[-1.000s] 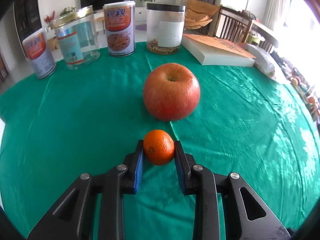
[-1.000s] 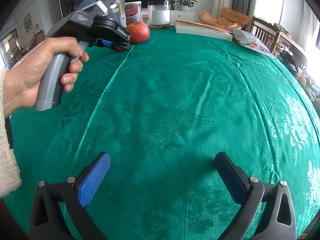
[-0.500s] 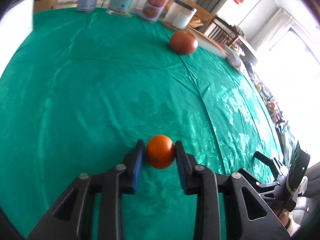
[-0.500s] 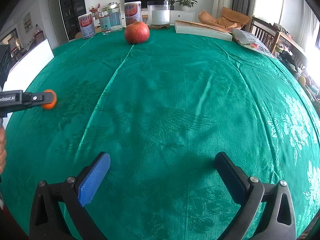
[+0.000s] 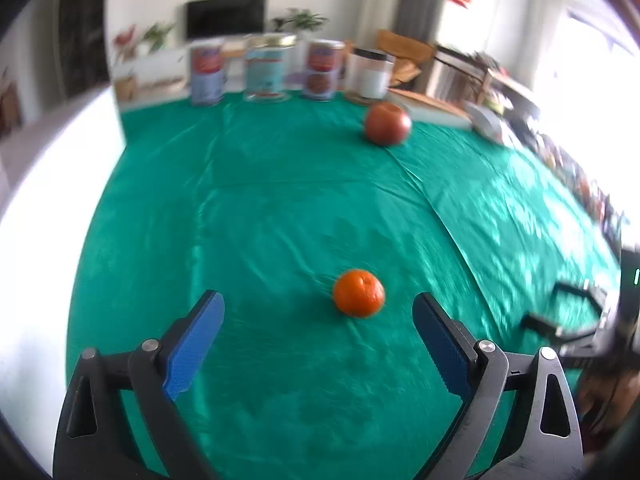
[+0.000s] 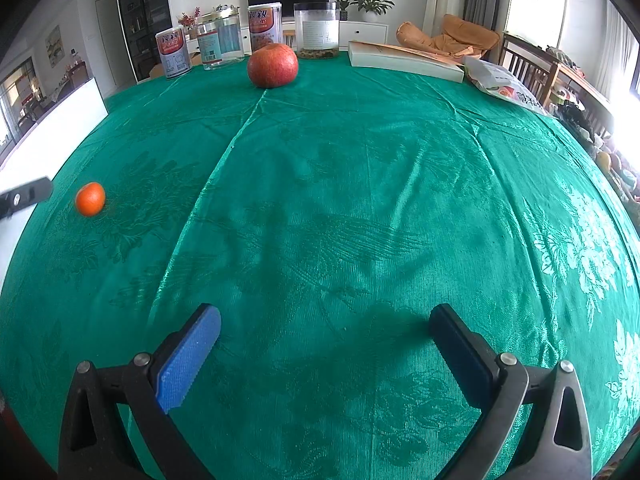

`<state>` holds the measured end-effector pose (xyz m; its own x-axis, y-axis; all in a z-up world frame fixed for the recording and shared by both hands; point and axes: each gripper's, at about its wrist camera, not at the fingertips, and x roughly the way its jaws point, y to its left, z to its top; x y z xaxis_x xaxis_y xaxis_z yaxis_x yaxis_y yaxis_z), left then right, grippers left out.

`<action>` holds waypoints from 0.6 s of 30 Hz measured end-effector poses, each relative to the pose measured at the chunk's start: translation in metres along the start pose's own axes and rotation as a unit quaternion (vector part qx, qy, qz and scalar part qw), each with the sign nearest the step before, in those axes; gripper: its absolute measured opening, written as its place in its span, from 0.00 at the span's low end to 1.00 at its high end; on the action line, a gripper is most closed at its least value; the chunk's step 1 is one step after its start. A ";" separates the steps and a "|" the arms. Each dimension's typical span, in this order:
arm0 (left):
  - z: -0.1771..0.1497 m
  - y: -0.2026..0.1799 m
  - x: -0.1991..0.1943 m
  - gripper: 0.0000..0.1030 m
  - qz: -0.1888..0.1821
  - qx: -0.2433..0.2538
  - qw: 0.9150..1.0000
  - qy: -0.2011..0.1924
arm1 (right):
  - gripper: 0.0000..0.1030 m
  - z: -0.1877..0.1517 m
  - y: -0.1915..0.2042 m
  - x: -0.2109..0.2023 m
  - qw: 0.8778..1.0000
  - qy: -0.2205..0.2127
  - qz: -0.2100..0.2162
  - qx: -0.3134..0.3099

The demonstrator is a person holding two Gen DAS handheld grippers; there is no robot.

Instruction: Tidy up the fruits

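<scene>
the left gripper (image 5: 318,316) has its jaws spread wide apart and holds nothing. its blue pads (image 5: 194,344) stand on either side of the view, and the orange (image 5: 359,293) sits on the green tablecloth (image 5: 280,200) just ahead of them, a little toward the right-hand pad but touching neither. this view is somewhat blurred.

the right gripper (image 6: 324,344) is also wide open and empty, hovering low over a bare stretch of the tablecloth (image 6: 360,200). from its camera the orange (image 6: 90,199) lies near the left edge of the table, and one tip of the left gripper (image 6: 26,196) shows just beside it at the frame's left border, not touching it.

the apple (image 6: 273,65) rests upright toward the far side of the table, well apart from the orange. in the left view the apple (image 5: 387,124) lies beyond and to the right of the orange. behind the apple stands a row of containers: two tins (image 6: 173,53) with red and white labels, a glass jar (image 6: 220,42) with a gold lid between them, and a clear tub (image 6: 317,30) with a dark layer at the bottom. a flat white box (image 6: 404,65) lies to the right of the apple along the far edge, with a plastic bag (image 6: 506,86) just beyond its right end.
</scene>
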<state>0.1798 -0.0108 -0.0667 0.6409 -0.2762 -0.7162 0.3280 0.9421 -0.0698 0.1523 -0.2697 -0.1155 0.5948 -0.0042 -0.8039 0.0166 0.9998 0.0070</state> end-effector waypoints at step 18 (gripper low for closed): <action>-0.018 -0.018 0.045 0.96 0.064 -0.018 0.996 0.051 | 1.00 0.112 -0.007 -0.009 0.996 -0.065 0.032 -0.050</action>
<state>0.1904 -0.0370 -0.1098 0.6018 -0.1347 -0.7872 0.2215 0.9752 0.0025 0.2373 -0.2788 -0.0419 0.6908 0.0635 -0.7203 -0.1013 0.9948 -0.0095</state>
